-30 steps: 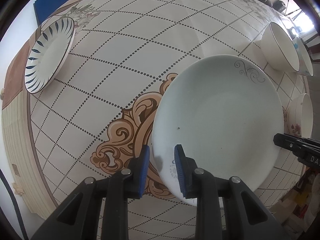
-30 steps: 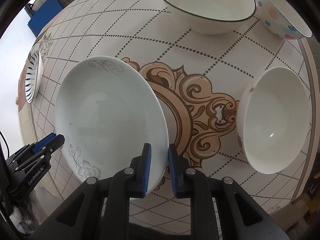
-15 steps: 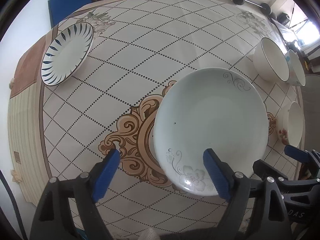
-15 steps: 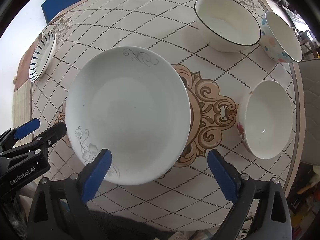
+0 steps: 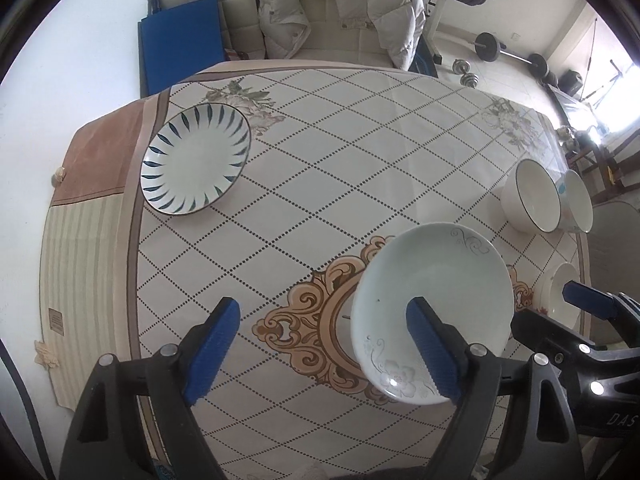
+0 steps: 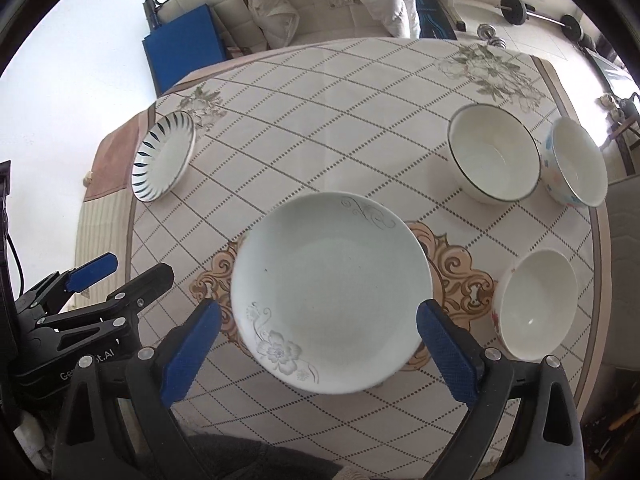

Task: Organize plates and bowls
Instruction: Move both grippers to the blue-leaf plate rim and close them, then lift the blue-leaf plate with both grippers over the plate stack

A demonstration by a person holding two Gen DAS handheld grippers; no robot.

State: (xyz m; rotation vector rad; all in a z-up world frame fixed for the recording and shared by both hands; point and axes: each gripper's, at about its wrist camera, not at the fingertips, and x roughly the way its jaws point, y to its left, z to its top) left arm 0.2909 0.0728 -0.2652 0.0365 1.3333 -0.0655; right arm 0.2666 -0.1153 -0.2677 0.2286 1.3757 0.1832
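Note:
A pale plate with grey flower print [image 6: 332, 292] lies on the table's centre ornament; it also shows in the left wrist view [image 5: 434, 312]. A blue-striped plate [image 5: 196, 160] lies at the far left [image 6: 164, 158]. A dark-rimmed white bowl [image 6: 494, 152], a dotted bowl [image 6: 576, 160] and a white bowl with a red flower [image 6: 536, 304] stand on the right. My left gripper [image 5: 324, 354] is open and empty, above the near table edge. My right gripper [image 6: 316, 350] is open and empty, its fingers either side of the pale plate, apart from it.
The table [image 6: 320, 120] has a checked cloth. A sofa with a white jacket [image 5: 344, 12] and a blue board [image 5: 180, 44] stand behind it. Barbells [image 5: 488, 46] lie on the floor at the back right. The left gripper shows in the right wrist view [image 6: 92, 300].
Both grippers let go of the pale plate, opened wide and pulled back and up. The plate now rests on the table.

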